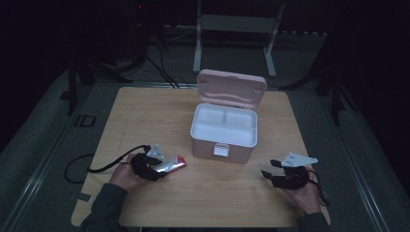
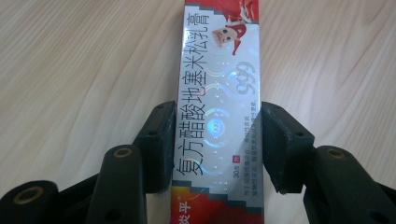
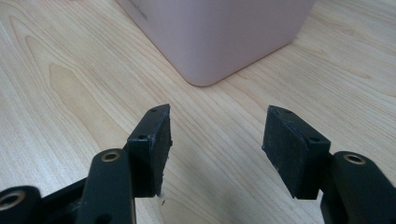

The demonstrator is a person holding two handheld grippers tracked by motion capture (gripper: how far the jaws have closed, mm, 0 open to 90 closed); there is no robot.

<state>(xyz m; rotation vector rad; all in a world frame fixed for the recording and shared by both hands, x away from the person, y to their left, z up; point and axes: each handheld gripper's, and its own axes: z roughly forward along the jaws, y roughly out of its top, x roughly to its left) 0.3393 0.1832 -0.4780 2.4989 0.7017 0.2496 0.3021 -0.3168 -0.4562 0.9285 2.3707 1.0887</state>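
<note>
My left claw (image 2: 215, 144) has its jaws about half closed around the carton (image 2: 217, 102). Both pads sit against its long sides, so I read this as a grip just made, with the carton flat on the table (image 2: 70, 70). The carton runs straight out from between the jaws and away from the claw. It is a slim rectangular box in glossy printed card, silver and holographic in the middle with red ends and dark lettering. It looks light and a little slick, and it could crush if squeezed hard. The pads (image 2: 161, 144) are matt black rubber.

My right claw (image 3: 215, 149) hangs idle with its jaws wide apart and nothing between them. Just beyond it I see the rounded corner of the box (image 3: 219, 32), smooth pink plastic.

In the high view, the left claw (image 1: 153, 166) holds the carton (image 1: 171, 164) pointing toward the box (image 1: 223, 130). The box stands ahead and to the side with its lid (image 1: 232, 86) tipped up and back, showing a white tray divided into compartments.

I judge this to be the pick-up step. Next I need to lift clear of the pale wood-grain top, carry the carton over the near wall and lower it into a compartment long enough to take it.
</note>
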